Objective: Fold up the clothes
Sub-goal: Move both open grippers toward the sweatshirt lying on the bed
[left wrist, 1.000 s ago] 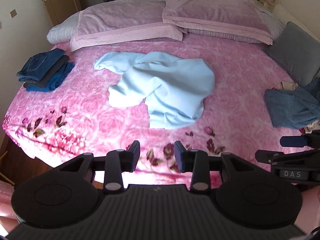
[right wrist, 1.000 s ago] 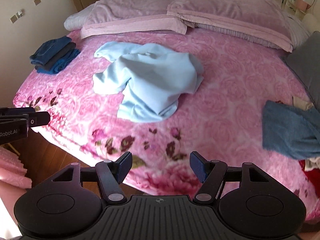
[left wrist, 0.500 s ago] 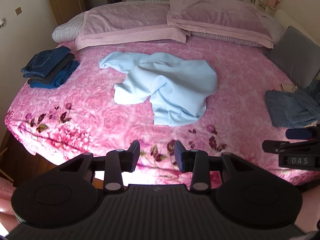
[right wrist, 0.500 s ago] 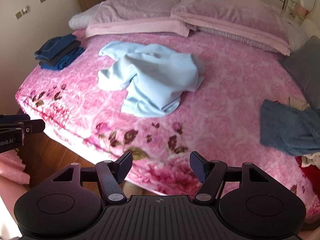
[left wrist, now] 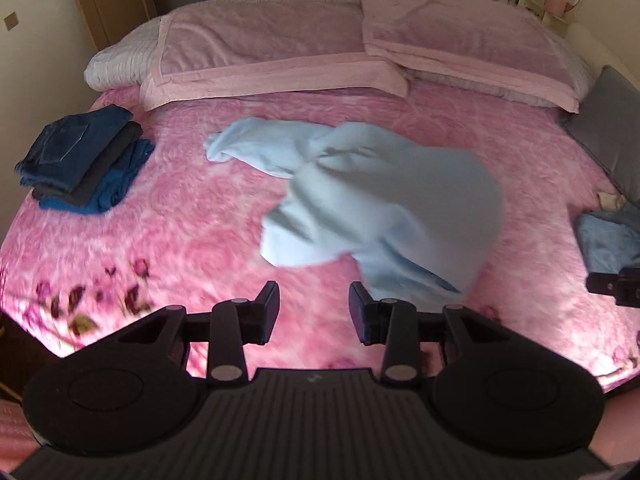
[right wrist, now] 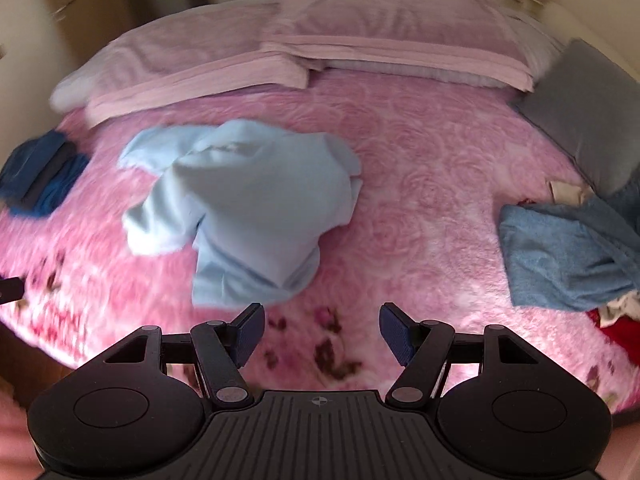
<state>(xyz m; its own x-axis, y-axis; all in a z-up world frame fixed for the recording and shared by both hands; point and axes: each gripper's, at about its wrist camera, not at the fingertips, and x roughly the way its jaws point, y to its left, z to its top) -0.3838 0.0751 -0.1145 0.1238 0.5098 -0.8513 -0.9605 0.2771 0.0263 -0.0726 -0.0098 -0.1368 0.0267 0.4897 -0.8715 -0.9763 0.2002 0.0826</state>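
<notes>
Light-blue garment (left wrist: pixel 380 204) lies crumpled, unfolded, mid-bed on the pink floral bedspread (left wrist: pixel 192 240), approx centre of the mattress.

Left gripper (left wrist: pixel 314 314): fingers parted w/ a moderate gap, nothing between them. Hovers over the near edge of the bed. Garment's near hem sits just ahead & slightly right of the right-hand finger (left wrist: pixel 362 312); looks close, but contact can't be told from this view. Left-hand finger has only bare bedspread in front.

Right gripper (right wrist: pixel 322 334): fingers spread wide, empty. Garment (right wrist: pixel 248 208) is ahead & to the left; its lowest edge ends just above the left-hand fingertip (right wrist: pixel 250 330), not between the pads. Right-hand finger faces bare bedspread w/ dark rose print.

Other items: folded stack of dark blue clothes (left wrist: pixel 84 160) at the bed's left side, well apart from the garment. Blue-grey towel-like cloth (right wrist: pixel 568 256) at the right edge, beside a grey cushion (right wrist: pixel 588 120). Two pink pillows (left wrist: pixel 280 48) at the head of the bed. Right view motion-blurred, esp. on the left.
</notes>
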